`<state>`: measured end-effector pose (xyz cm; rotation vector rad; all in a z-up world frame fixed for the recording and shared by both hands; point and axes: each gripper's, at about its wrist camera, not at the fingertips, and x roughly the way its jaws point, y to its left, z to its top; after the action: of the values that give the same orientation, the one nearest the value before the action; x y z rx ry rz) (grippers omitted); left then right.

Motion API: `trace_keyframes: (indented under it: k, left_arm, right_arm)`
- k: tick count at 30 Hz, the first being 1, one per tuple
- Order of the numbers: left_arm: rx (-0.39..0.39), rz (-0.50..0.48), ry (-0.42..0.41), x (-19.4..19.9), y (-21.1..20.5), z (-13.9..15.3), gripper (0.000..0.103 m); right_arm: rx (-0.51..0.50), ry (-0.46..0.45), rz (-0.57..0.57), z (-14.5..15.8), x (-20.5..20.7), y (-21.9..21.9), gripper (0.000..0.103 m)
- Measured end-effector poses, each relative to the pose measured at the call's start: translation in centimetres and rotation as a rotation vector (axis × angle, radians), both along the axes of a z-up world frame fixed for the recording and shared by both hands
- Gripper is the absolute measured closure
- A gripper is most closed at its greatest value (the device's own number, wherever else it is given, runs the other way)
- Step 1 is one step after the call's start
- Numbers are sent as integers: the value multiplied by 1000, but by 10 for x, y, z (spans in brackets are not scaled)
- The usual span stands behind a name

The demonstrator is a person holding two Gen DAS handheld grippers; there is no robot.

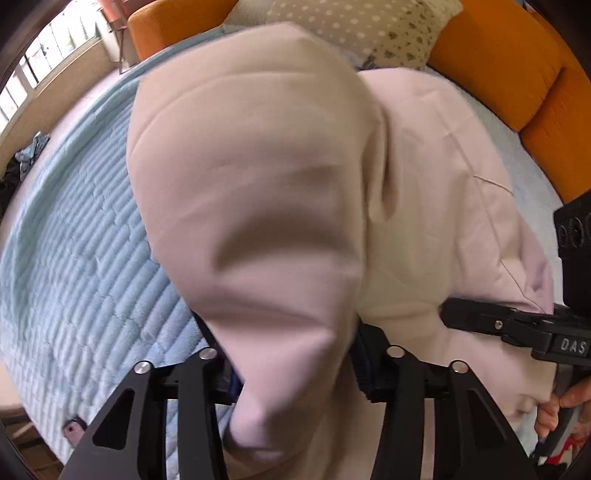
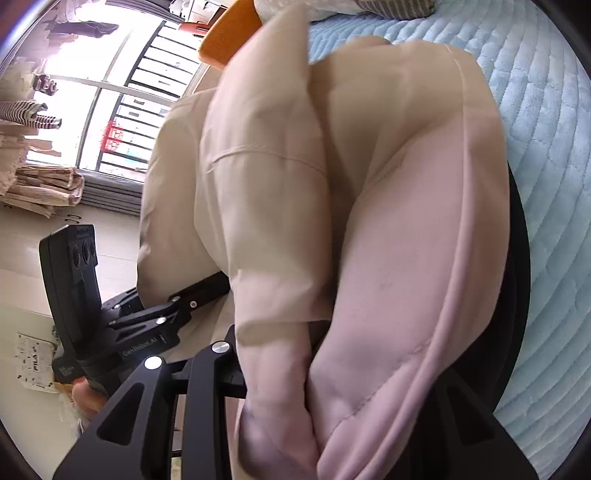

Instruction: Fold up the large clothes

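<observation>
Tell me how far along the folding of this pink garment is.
Early to midway. Done: nothing looks neatly folded yet. In hand: the pink garment hangs bunched between the left gripper and right gripper above the blue blanket. Left: lay it flat, fold it and smooth it.

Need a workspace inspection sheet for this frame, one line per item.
Surface: light blue quilted blanket on a bed.
Job's things: pale pink-beige hooded sweatshirt, bunched and partly lifted, draped across both grippers.
Clutter: spotted beige pillow; crumpled dark clothing beyond the bed edge.
Grippers: left gripper has fabric between its fingers, pad contact hidden; right gripper closed on a sweatshirt fold.
Cables: nothing seen.
Surroundings: orange padded bed surround; barred window; pale floor.
</observation>
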<state>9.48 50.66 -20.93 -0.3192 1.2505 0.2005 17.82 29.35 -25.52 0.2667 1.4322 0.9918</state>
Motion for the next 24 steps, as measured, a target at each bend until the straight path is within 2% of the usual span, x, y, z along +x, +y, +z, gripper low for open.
trace_keyframes:
  k: [5, 7, 9, 10, 11, 13, 15, 17, 21, 22, 24]
  left_arm:
    - [-15, 23, -18, -4, 3, -9, 49]
    - [-13, 27, -11, -4, 3, -6, 47]
    - [-13, 32, -5, -8, 4, 1, 42]
    - [-8, 31, -5, -11, 4, 7, 34]
    - [5, 30, -8, -15, 5, 15, 30]
    - [58, 13, -7, -23, 4, 29, 22]
    - [118, 1, -5, -32, 3, 40, 20]
    - [149, 0, 2, -40, 2, 51, 20]
    - [213, 30, -17, -53, 6, 78, 22]
    - [213, 39, -31, -56, 9, 83, 22]
    - [222, 41, -70, -57, 14, 91, 22]
  right_arm:
    - [-15, -21, -8, -8, 1, -8, 73]
    - [-29, -35, -5, 2, -2, 9, 69]
    - [-51, -54, 14, 12, -4, 15, 62]
    - [-59, -56, 22, 16, -4, 13, 56]
    - [-66, -57, 32, 21, -3, 9, 44]
    - [-97, -62, 37, 31, 3, 11, 35]
    - [-114, -69, 46, 44, 8, 2, 34]
    - [-156, -112, 32, 57, 12, -14, 24]
    - [-280, -264, -8, 83, 18, -39, 24]
    - [-305, -334, -15, 97, 11, -49, 24]
    - [-311, -412, -4, 115, 6, -51, 39]
